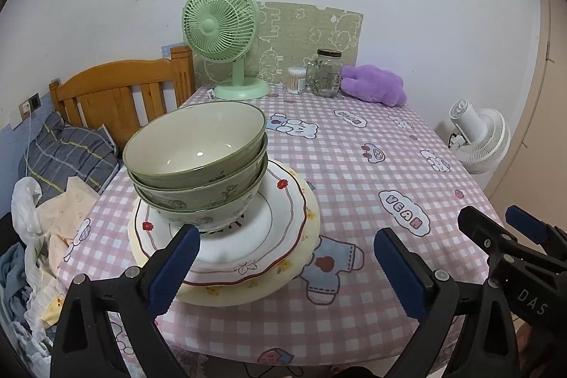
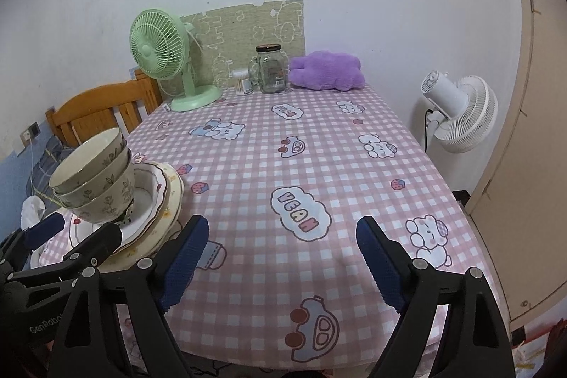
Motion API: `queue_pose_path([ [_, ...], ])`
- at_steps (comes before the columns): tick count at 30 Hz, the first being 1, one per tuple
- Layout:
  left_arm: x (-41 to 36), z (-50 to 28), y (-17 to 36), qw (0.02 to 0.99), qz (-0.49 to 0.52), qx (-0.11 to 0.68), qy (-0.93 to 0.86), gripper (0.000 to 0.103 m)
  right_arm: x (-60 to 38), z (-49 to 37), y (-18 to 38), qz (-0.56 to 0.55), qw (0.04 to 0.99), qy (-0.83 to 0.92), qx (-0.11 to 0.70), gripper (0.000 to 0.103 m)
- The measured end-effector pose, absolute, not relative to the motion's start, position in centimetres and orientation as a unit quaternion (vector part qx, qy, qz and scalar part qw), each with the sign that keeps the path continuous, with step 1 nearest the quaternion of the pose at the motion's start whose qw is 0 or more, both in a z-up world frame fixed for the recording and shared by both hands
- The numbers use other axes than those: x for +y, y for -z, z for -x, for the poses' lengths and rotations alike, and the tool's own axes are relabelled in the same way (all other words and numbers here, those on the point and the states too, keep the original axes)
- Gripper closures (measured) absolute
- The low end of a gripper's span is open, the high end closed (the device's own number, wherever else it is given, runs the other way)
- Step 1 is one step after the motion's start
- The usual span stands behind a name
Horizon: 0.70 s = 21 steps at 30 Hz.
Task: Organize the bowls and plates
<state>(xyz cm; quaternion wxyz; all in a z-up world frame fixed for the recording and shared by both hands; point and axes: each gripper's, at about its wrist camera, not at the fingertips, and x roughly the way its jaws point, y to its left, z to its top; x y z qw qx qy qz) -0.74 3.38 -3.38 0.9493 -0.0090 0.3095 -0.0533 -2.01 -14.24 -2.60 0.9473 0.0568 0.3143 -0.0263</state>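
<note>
Three green bowls (image 1: 198, 162) are nested upright on a stack of plates (image 1: 283, 236) near the table's front left corner. The top plate is white with a red rim; a cream plate lies under it. My left gripper (image 1: 287, 247) is open and empty just in front of the stack, its left finger before the plates. The stack shows at the left in the right wrist view (image 2: 102, 183). My right gripper (image 2: 281, 232) is open and empty over bare tablecloth, right of the stack. It also shows in the left wrist view (image 1: 496, 222).
A pink checked cloth covers the table (image 2: 319, 147). At the back stand a green fan (image 1: 219, 34), a cotton-swab tub (image 1: 297, 79), a glass jar (image 1: 326, 73) and a purple plush (image 1: 375, 85). A bed with clothes (image 1: 53, 165) lies left; a white fan (image 2: 457, 112) stands right.
</note>
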Motion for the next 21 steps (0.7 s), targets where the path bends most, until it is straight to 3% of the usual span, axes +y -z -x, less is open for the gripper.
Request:
queue_pose_path([
  [21,3.53,1.62,2.40,0.957,0.006,0.284,0.054,0.000,-14.10,2.93,1.81,-0.052,0.952,0.028,0.300,0.015],
])
